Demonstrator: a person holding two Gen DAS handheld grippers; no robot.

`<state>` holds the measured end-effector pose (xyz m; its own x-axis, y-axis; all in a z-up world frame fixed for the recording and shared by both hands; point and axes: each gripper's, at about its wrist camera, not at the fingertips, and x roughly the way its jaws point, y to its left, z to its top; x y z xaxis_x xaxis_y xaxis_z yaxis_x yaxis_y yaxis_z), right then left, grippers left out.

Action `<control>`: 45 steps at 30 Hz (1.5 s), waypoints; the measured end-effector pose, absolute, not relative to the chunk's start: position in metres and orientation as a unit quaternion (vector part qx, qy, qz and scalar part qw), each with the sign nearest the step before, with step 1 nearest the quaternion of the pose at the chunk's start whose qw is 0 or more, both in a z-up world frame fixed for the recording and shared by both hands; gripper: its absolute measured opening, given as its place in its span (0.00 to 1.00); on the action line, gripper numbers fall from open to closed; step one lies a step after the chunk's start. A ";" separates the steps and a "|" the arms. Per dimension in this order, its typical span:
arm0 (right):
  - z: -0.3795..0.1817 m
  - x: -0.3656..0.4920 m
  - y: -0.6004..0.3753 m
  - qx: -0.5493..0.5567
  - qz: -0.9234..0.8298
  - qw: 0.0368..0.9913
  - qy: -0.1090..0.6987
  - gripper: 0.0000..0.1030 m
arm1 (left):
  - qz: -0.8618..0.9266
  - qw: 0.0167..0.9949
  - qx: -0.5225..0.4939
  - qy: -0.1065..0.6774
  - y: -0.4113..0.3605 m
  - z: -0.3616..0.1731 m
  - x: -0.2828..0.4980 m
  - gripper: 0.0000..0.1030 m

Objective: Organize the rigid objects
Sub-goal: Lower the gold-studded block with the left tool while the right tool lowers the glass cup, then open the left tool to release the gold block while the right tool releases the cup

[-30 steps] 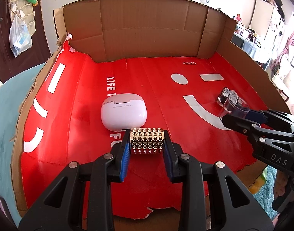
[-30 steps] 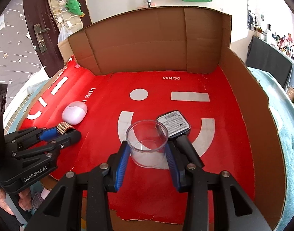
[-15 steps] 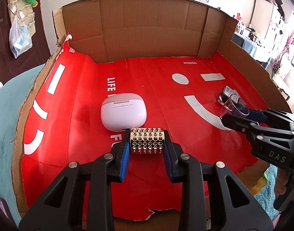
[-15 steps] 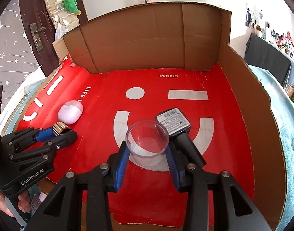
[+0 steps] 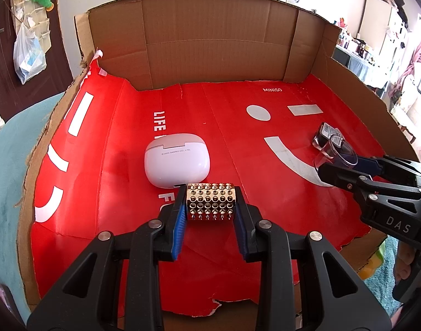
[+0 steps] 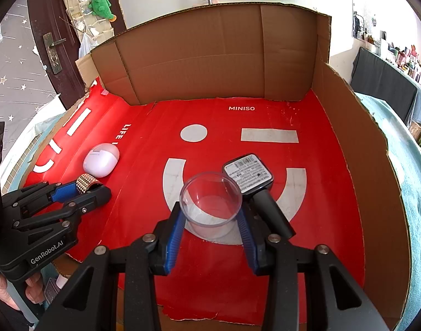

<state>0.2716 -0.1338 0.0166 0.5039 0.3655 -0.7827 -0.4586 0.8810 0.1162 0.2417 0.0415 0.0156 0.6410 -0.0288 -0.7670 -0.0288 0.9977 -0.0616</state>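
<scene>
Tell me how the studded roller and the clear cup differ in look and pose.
The studded roller is opaque gold with spikes; the clear cup is smooth and see-through. The roller lies on its side; the cup stands upright, mouth up. Each is clamped in a gripper: left gripper, right gripper.

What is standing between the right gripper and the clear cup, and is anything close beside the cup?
Nothing is between them: the right gripper already has the clear cup between its blue pads. A black device with a barcode label lies right beside the cup on the red sheet, by the gripper's right finger.
</scene>
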 end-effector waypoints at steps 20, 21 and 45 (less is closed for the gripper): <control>0.019 0.266 -0.137 -0.042 0.246 0.862 0.440 0.46 | 0.008 0.909 -0.008 0.417 0.034 0.020 0.234 0.31; 0.020 0.265 -0.137 -0.042 0.245 0.863 0.439 0.48 | 0.008 0.910 -0.009 0.415 0.034 0.021 0.233 0.34; 0.047 0.237 -0.156 -0.021 0.271 0.874 0.403 0.84 | 0.023 0.933 0.000 0.359 0.030 0.048 0.199 0.87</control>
